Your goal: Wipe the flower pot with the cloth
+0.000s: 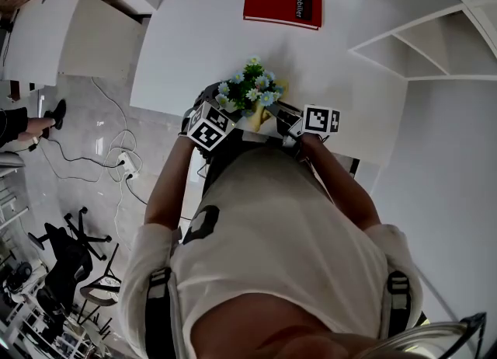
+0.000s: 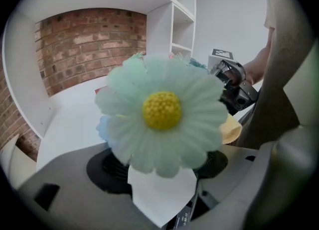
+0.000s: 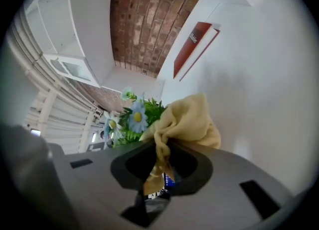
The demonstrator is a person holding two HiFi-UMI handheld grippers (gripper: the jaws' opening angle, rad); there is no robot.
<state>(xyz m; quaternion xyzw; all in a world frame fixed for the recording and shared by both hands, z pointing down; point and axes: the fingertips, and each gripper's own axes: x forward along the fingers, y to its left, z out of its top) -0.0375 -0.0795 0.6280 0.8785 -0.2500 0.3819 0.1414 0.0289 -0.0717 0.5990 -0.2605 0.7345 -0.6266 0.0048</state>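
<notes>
The flower pot [image 2: 160, 196] shows as a white wall pinched between the jaws of my left gripper [image 2: 160, 168], and one large pale blue daisy [image 2: 162, 112] fills that view. From the head view, the bunch of blue and white flowers [image 1: 250, 89] is held up over the table's near edge, between my left gripper [image 1: 227, 114] and right gripper [image 1: 281, 122]. My right gripper [image 3: 160, 160] is shut on a bunched yellow cloth [image 3: 188, 120], which sits just right of the flowers [image 3: 133, 118]. The cloth [image 2: 230, 130] also hangs under the right gripper [image 2: 233, 87] in the left gripper view.
A red book [image 1: 283, 1] lies at the far side of the white table [image 1: 194, 31]. White shelves [image 1: 435, 39] stand at the right. On the floor at the left are cables and a power strip [image 1: 124, 165] and a black office chair [image 1: 66, 252].
</notes>
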